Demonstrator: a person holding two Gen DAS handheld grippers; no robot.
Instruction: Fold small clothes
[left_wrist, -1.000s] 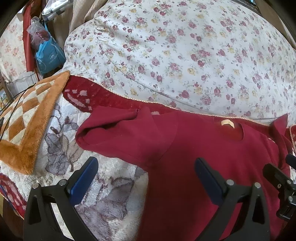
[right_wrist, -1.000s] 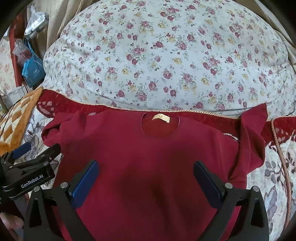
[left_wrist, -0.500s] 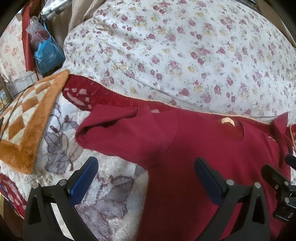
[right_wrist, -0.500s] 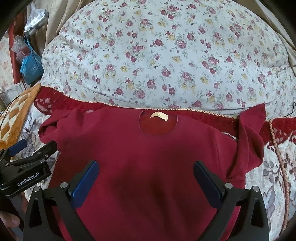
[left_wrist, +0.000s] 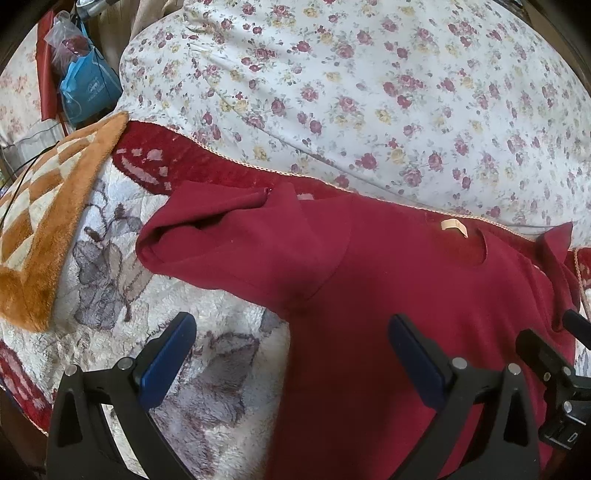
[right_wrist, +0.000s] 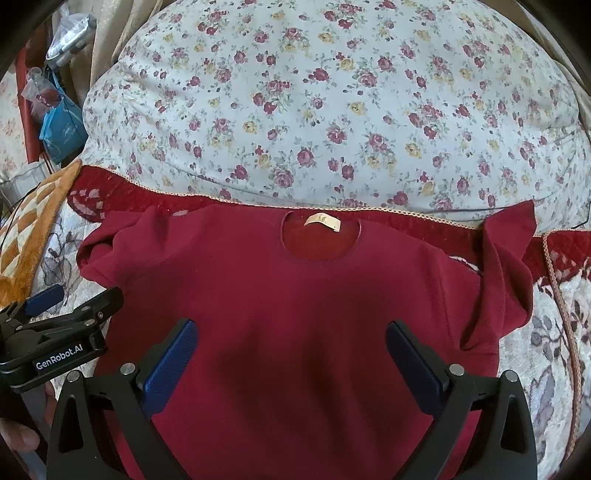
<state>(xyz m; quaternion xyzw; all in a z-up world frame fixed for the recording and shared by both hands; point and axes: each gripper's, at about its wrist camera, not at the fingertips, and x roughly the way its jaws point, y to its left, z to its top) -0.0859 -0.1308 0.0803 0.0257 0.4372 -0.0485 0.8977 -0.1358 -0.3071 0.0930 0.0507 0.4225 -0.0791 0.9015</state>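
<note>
Lying flat on a plush, flower-patterned blanket (right_wrist: 576, 332), the dark red knit shirt (right_wrist: 295, 295) has a round neckline with a pale label (right_wrist: 322, 220), its collar toward a puffy rose-print quilt (right_wrist: 332, 103) (both short sleeves are rumpled and partly turned over). The left gripper (left_wrist: 291, 354) and right gripper (right_wrist: 290, 352) hover over it with blue-padded jaws spread wide, gripping nothing. Compared with a second ago, the cloth is unmoved and the right gripper's view sits slightly farther back.

- A dark red short-sleeved shirt (right_wrist: 295, 302) lies spread flat, front up, neckline toward 12 o'clock.
- A beige label (right_wrist: 321, 221) shows inside the round neck opening.
- The sleeve at 9 o'clock (left_wrist: 221, 243) is crumpled; the sleeve at 3 o'clock (right_wrist: 506, 266) is bunched and partly folded over.
</note>
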